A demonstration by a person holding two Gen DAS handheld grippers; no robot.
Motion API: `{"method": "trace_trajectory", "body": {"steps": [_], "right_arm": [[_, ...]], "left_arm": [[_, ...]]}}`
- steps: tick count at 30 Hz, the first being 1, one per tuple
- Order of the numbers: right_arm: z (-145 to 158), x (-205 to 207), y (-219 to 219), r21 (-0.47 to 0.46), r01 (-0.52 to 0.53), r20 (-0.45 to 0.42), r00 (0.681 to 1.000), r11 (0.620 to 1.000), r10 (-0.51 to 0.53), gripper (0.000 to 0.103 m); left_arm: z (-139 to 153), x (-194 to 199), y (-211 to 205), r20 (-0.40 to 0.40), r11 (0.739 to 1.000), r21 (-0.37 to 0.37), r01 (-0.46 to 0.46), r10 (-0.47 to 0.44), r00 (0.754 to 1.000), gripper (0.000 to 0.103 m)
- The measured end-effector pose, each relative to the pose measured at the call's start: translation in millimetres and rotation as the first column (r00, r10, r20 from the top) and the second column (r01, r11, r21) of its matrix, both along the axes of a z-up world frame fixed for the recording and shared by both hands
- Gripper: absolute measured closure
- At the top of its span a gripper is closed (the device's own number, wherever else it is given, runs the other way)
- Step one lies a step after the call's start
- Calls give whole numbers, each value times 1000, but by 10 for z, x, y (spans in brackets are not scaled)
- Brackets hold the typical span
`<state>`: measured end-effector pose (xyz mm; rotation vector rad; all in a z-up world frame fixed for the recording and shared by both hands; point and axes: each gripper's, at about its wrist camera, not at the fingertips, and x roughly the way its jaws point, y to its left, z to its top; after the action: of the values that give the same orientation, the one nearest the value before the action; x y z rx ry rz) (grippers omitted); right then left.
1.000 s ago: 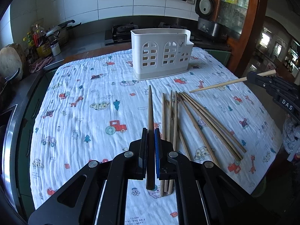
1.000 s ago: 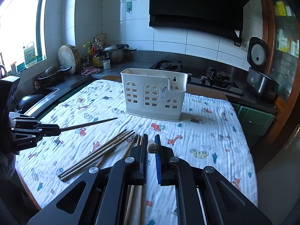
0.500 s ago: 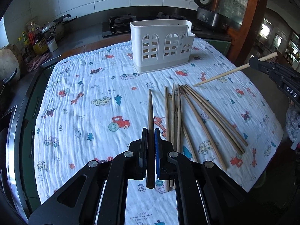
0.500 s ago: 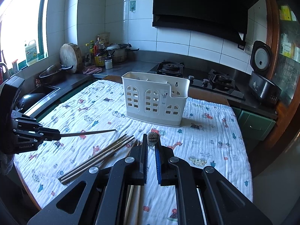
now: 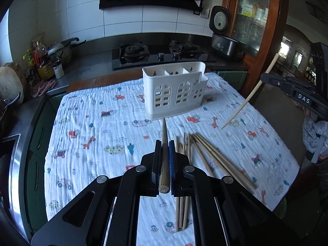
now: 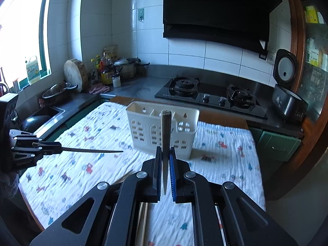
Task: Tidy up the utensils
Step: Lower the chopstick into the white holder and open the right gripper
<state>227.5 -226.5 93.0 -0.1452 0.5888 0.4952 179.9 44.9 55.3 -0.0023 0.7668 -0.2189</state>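
Note:
My left gripper (image 5: 164, 143) is shut on a dark brown chopstick (image 5: 164, 143) whose tip points toward the white utensil holder (image 5: 174, 90). My right gripper (image 6: 165, 153) is shut on a lighter chopstick (image 6: 165, 131) that stands tilted upward in front of the holder (image 6: 162, 131). In the left wrist view the right gripper (image 5: 264, 78) shows at the right edge with its pale chopstick (image 5: 246, 100) slanting down. The left gripper (image 6: 59, 148) shows at the left in the right wrist view, its chopstick (image 6: 92, 150) held level. Several loose chopsticks (image 5: 209, 155) lie on the printed cloth.
The table is covered by a white cloth with cartoon prints (image 5: 102, 127). Behind it runs a counter with a gas hob (image 6: 211, 96), a rice cooker (image 6: 287, 100), bottles and pots (image 6: 114, 71) and a sink (image 6: 45, 112). A person's sleeve (image 5: 313, 133) shows at the right.
Both grippers have risen with their chopsticks. The table and loose chopsticks sit lower in view, the holder looks nearer to level, and the right gripper's chopstick now tilts more steeply.

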Motion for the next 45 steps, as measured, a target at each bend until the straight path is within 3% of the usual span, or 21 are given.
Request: {"method": "trace_trajectory", "body": {"steps": [10, 15, 21, 28, 36, 45], "right_arm": [[672, 460, -4, 34, 41, 101, 994, 999, -44, 96], [794, 771, 69, 45, 58, 128, 990, 997, -64, 96], [624, 1110, 205, 19, 68, 86, 994, 997, -70, 96], [302, 1346, 353, -12, 66, 23, 998, 998, -66, 96], [16, 1486, 421, -42, 67, -27, 997, 997, -69, 96], [-153, 1620, 435, -59, 82, -59, 995, 995, -86, 96]], "left_arm": [[861, 205, 9, 131, 999, 17, 41, -43, 990, 97], [931, 614, 29, 84, 998, 41, 38, -41, 996, 97], [757, 1127, 31, -63, 997, 51, 62, -58, 996, 97], [564, 1486, 29, -176, 994, 63, 91, -78, 981, 97], [496, 1753, 3, -250, 994, 43, 101, -87, 964, 97], [466, 1970, -80, -312, 991, 86, 104, -72, 947, 97]]}}
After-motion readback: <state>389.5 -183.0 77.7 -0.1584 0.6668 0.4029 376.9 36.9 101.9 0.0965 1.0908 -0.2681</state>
